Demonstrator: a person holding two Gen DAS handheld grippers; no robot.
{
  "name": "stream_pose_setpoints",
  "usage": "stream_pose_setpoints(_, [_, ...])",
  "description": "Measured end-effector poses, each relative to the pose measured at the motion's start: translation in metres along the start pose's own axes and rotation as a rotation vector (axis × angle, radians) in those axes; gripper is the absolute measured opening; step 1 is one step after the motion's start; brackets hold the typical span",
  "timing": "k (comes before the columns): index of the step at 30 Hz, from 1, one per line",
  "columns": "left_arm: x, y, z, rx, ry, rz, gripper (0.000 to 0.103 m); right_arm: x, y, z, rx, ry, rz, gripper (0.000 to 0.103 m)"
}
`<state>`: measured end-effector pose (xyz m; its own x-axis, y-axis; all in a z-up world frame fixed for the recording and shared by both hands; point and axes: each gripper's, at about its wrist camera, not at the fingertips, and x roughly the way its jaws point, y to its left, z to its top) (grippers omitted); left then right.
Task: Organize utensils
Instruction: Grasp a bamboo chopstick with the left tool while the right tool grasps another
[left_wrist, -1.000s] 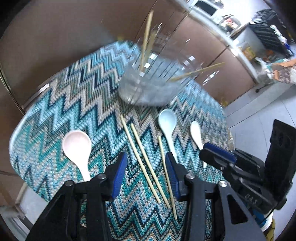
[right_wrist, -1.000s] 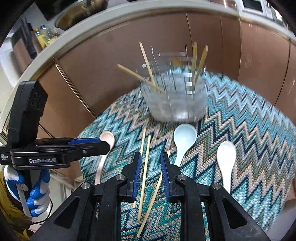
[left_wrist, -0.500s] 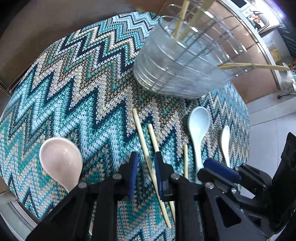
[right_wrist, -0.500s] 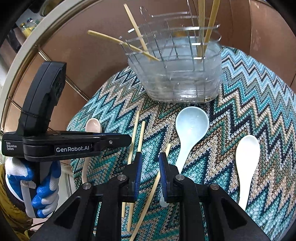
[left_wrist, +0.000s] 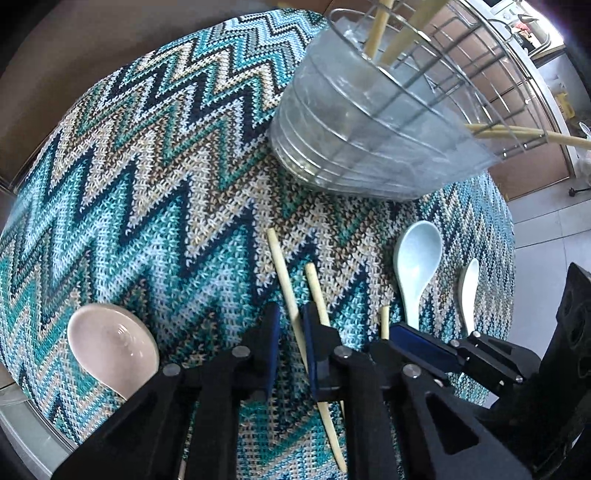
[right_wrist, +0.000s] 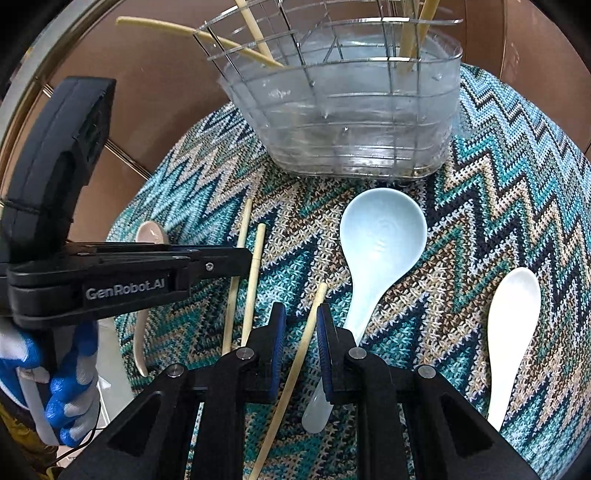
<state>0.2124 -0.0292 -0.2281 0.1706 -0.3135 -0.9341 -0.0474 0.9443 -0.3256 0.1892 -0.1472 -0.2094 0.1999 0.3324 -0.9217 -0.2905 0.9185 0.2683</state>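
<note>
Left gripper (right_wrist: 236, 264), marked "GenRobot.AI", and right gripper (right_wrist: 300, 343) each narrowly straddled one slender wooden chopstick (right_wrist: 295, 363) lying on the zigzag-knit mat (right_wrist: 498, 206) before the clear ribbed holder (right_wrist: 354, 122).

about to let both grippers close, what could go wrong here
The left gripper straddles one pale bamboo chopstick while a second chopstick lies right beside its finger, so it might pinch or scatter both. The right gripper brackets a lone angled chopstick beside the light blue ceramic spoon, which it might nudge.
</note>
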Motion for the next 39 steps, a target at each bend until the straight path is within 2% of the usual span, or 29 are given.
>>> stream_pose_setpoints(4, [0.002, -0.002, 0.001, 0.001, -0.005, 0.011, 0.008, 0.012, 0.001, 0.0, 0.007, 0.019, -0.013, 0.009])
stream_pose_setpoints(10, [-0.004, 0.004, -0.006, -0.016, -0.032, 0.003, 0.005, 0.015, 0.005, -0.001, 0.016, 0.002, -0.015, 0.007])
stream_pose_setpoints(14, [-0.02, 0.011, -0.012, -0.025, -0.074, -0.017, 0.005, -0.008, 0.003, -0.008, 0.01, -0.034, -0.008, 0.005])
stream_pose_setpoints(17, [-0.041, 0.016, -0.017, -0.02, -0.128, -0.051, 0.005, -0.026, 0.008, -0.013, -0.007, -0.077, -0.005, 0.005])
stream_pose_setpoints(22, [-0.092, 0.017, -0.033, 0.037, -0.265, -0.112, 0.005, -0.06, 0.019, -0.026, -0.045, -0.16, 0.005, 0.005])
stream_pose_setpoints(27, [-0.141, 0.014, -0.048, 0.091, -0.392, -0.141, 0.005, -0.098, 0.029, -0.045, -0.071, -0.257, 0.011, 0.005])
stream_pose_setpoints(33, [-0.173, -0.003, -0.06, 0.139, -0.489, -0.151, 0.005, -0.135, 0.04, -0.061, -0.09, -0.346, 0.003, 0.005])
stream_pose_setpoints(39, [-0.194, -0.017, -0.078, 0.183, -0.554, -0.154, 0.005, -0.166, 0.049, -0.07, -0.105, -0.416, -0.013, 0.005])
